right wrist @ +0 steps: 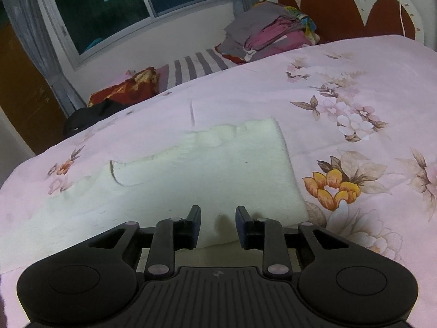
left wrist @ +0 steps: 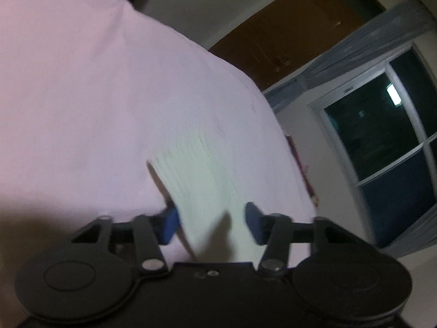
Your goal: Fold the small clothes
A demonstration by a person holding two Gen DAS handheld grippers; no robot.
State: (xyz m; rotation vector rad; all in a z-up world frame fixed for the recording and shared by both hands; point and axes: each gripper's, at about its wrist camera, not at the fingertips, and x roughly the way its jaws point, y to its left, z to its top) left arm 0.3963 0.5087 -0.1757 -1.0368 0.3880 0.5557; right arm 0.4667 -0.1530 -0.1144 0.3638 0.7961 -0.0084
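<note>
Around the white garment (right wrist: 202, 169) the pink floral bedspread (right wrist: 355, 87) lies bare to the right and toward the headboard (right wrist: 352, 8). A stack of folded clothes (right wrist: 273, 32) stands well beyond it, and a red patterned cloth (right wrist: 128, 88) with a black garment (right wrist: 92, 117) crowds the far left edge.

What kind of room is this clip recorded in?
Almost certainly a bedroom: a bed with a pink floral bedspread, a scalloped headboard, and a pile of folded clothes beside a curtained window.
</note>
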